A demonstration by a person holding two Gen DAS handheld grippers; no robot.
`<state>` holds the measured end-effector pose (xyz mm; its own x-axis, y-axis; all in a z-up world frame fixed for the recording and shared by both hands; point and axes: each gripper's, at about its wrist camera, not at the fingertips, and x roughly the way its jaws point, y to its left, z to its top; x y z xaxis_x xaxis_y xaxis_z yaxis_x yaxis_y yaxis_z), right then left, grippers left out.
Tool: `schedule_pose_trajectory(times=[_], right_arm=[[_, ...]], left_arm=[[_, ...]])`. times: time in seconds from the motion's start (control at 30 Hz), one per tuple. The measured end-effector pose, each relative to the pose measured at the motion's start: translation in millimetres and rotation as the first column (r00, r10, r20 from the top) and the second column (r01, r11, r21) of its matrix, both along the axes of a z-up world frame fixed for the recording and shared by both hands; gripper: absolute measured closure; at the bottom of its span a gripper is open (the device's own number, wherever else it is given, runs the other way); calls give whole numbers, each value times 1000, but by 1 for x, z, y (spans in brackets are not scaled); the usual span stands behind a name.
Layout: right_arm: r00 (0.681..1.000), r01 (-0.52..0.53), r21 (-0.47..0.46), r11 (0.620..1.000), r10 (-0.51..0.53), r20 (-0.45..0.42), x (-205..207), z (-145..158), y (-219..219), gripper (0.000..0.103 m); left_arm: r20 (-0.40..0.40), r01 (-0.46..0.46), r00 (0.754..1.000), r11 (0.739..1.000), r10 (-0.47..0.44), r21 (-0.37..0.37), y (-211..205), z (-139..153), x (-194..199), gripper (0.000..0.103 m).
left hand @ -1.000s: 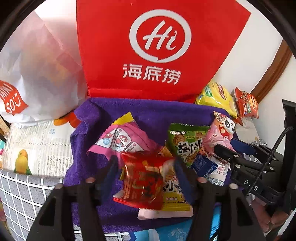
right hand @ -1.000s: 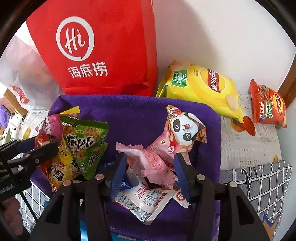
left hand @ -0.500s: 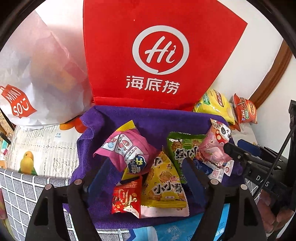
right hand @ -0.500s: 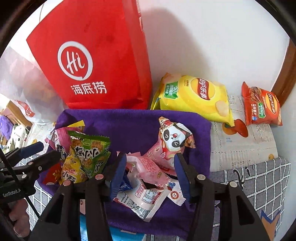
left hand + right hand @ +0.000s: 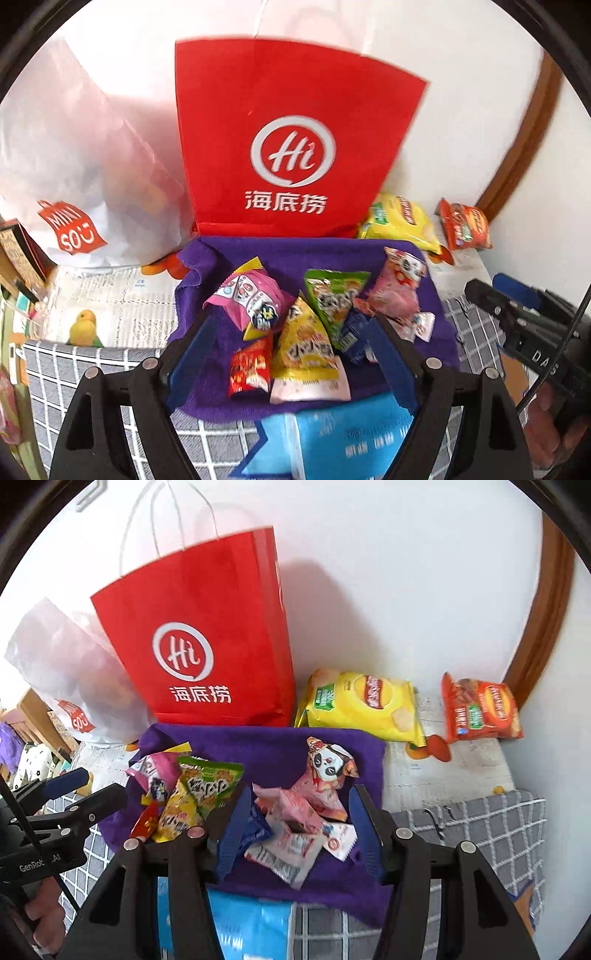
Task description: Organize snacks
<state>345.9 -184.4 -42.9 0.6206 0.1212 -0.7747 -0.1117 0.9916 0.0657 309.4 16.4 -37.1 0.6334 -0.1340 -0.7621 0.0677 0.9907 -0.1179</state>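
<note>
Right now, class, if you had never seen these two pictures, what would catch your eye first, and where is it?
The big red paper bag standing against the white wall dominates. In front of it a purple towel carries a jumble of bright snack packets, a panda-face packet among them. A yellow chip bag lies right of the red one.

Home: shopping bags [image 5: 207, 635], snack packets [image 5: 306, 347], wooden door frame [image 5: 543, 620].
</note>
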Motion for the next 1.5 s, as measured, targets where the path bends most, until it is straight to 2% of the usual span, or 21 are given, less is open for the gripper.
schedule_pose_trajectory(times=[0.27,0.33,0.5,0.63,0.83,0.97,1.17,1.5], right_arm=[[999,21,53,998,-24,47,-71,35,-5,41],[998,16,50,999,-18,53,-89,40,-2,36],[998,18,37,999,-21,60,-141,52,0,34],[992,51,18,999,-53,113,-184,61,-2,14],[980,84,18,996,-86,179,-241,70,-9,4],[975,108,46,993,-115,190,-272,70,-19,2],[972,109,38,993,-114,204,-308,70,-26,2],[967,92,17,996,-93,239,-332,72,-27,2]], left_arm=[[61,12,998,1000,-13,13,-1,22,-68,14],[81,8,997,1000,-9,22,-1,27,-90,13],[113,3,994,1000,-3,8,1,34,-143,13],[143,4,990,1000,-5,8,2,39,-180,12],[198,-16,980,1000,13,12,0,43,-232,11],[227,-22,974,1000,17,21,-3,45,-263,10],[280,-45,960,998,33,36,-6,53,-295,8],[307,-47,951,998,34,36,-11,58,-312,7]])
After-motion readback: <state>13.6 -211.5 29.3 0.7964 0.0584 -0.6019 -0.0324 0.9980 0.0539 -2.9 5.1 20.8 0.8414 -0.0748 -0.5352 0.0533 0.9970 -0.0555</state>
